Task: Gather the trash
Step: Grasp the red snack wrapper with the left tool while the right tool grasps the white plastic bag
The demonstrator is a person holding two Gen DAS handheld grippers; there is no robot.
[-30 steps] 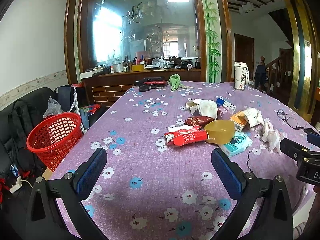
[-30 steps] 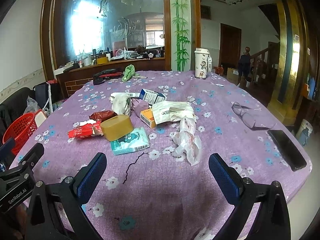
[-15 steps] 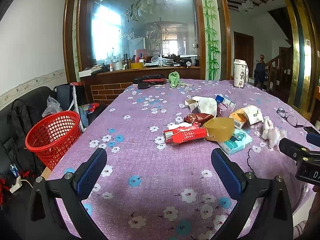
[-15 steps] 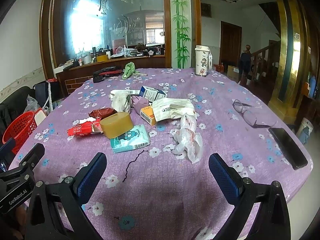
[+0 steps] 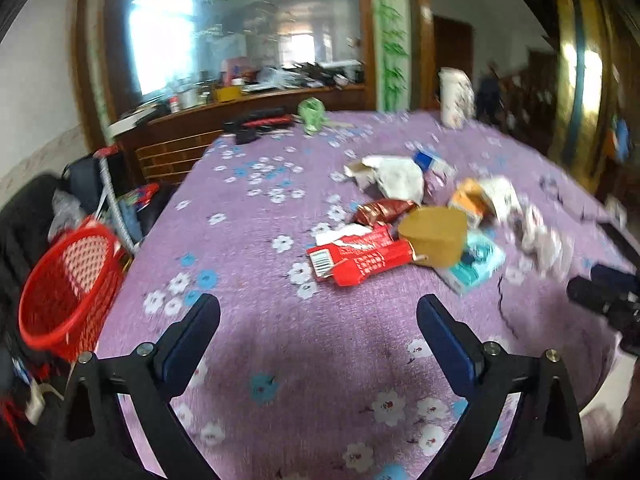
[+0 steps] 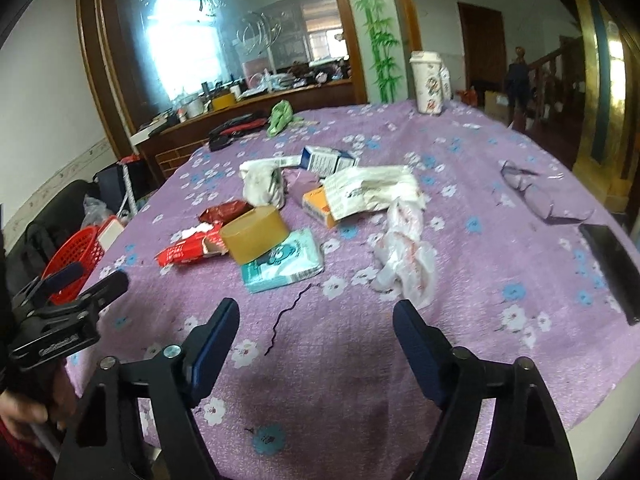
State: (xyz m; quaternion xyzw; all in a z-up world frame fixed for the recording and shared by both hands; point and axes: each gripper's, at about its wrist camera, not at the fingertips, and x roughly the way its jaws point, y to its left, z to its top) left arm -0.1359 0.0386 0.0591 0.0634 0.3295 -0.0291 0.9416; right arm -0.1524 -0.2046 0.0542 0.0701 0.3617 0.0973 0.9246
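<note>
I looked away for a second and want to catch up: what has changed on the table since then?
Both grippers' fingers are closing with nothing between them: the left gripper has swung, blurring its view; the right gripper barely shifted. Trash pile, red basket and table unchanged.

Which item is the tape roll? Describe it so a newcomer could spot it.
On the purple floral tablecloth, find the trash pile in the middle. At its near edge, the tape roll overlaps the teal tissue pack, with the torn red carton alongside. It is the only round, tan, drum-shaped thing among flat wrappers and boxes.
</note>
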